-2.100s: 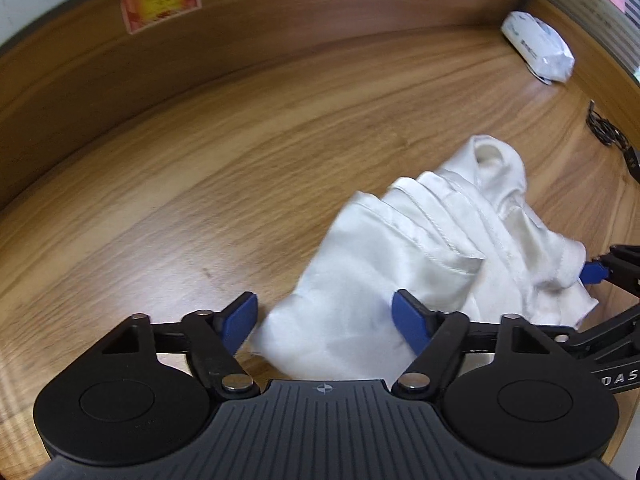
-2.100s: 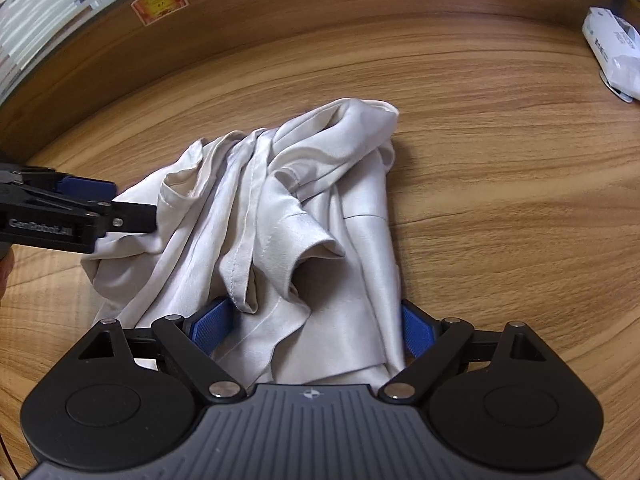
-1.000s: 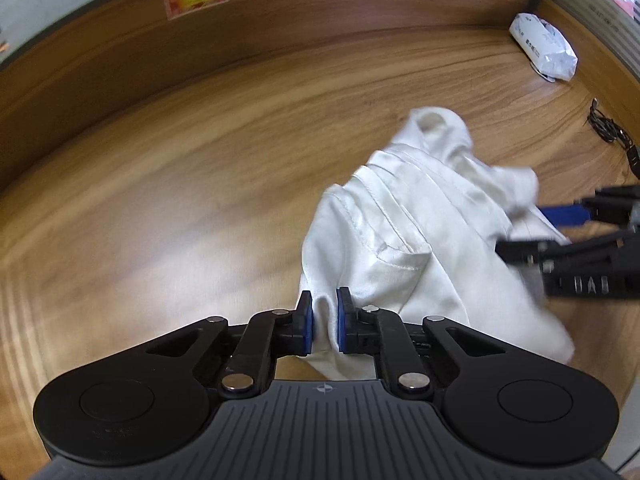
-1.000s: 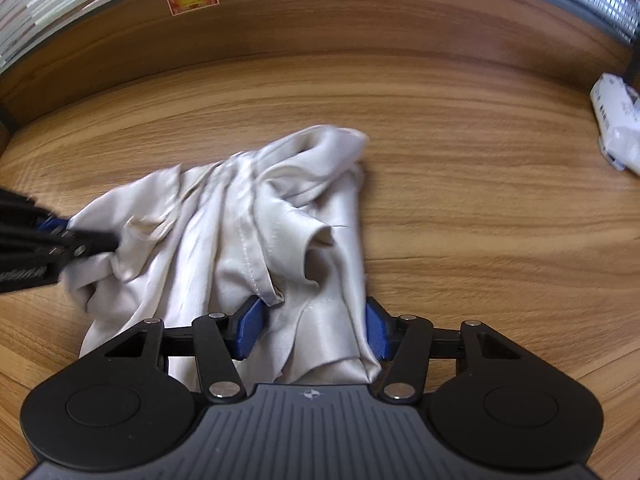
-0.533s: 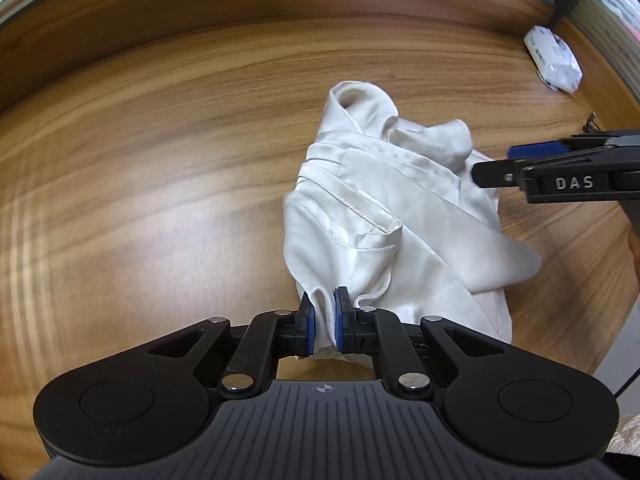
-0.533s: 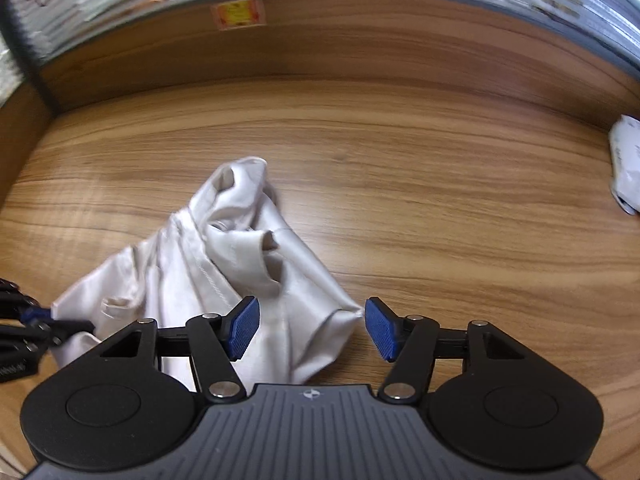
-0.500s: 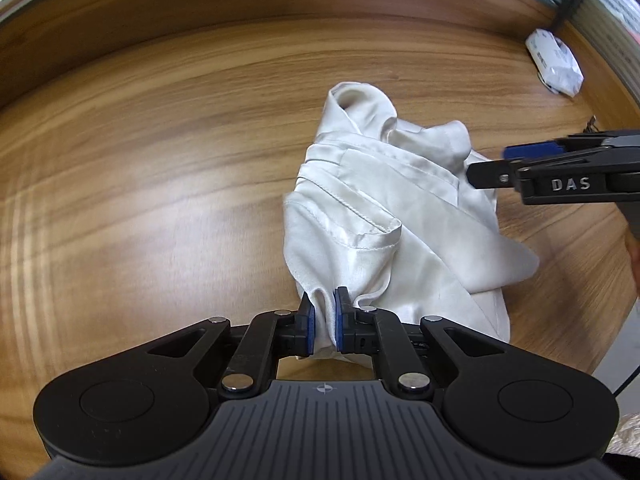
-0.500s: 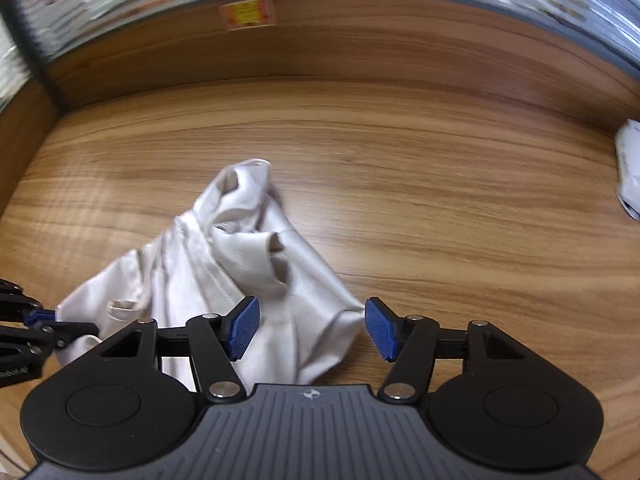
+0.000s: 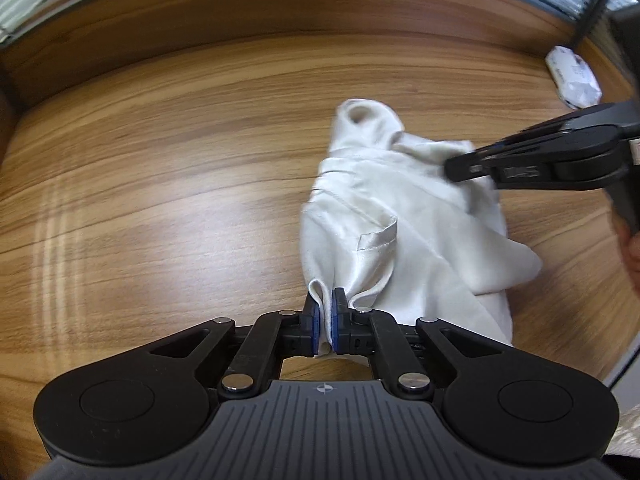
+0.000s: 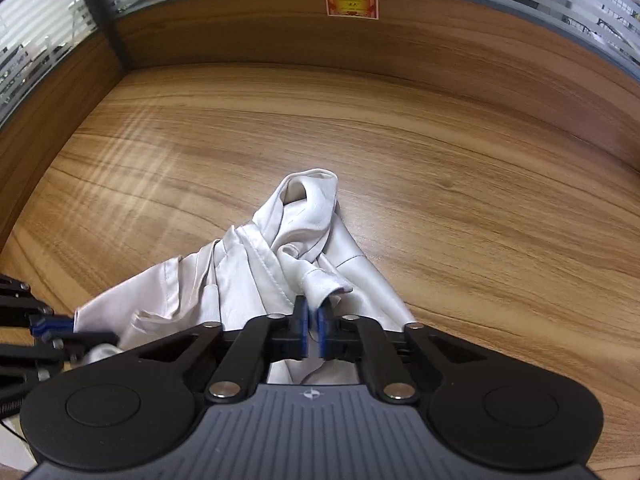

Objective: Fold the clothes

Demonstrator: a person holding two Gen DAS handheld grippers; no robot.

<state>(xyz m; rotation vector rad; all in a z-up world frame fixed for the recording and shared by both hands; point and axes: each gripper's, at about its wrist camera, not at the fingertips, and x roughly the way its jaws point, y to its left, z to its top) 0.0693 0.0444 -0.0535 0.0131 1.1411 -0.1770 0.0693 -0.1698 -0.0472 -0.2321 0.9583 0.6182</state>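
Note:
A crumpled white satin garment (image 9: 404, 224) lies on the wooden table (image 9: 168, 184). My left gripper (image 9: 325, 322) is shut on a fold at the garment's near edge. In the right wrist view the same garment (image 10: 256, 276) is bunched up, and my right gripper (image 10: 313, 334) is shut on a rolled fold of it. The right gripper also shows in the left wrist view as a black arm (image 9: 552, 160) reaching in from the right over the cloth. The left gripper's blue-tipped fingers (image 10: 52, 326) show at the left edge of the right wrist view, on the garment's corner.
A white plastic packet (image 9: 574, 76) lies at the table's far right. A wooden back panel (image 10: 360, 40) with a red and yellow sticker (image 10: 351, 2) bounds the far side, and a side panel (image 10: 48, 120) stands on the left. A person's hand (image 9: 630, 248) shows at the right edge.
My right gripper has gone from open to shut on a fold of the garment. My left gripper stays shut on the cloth, and both views have risen and swung left.

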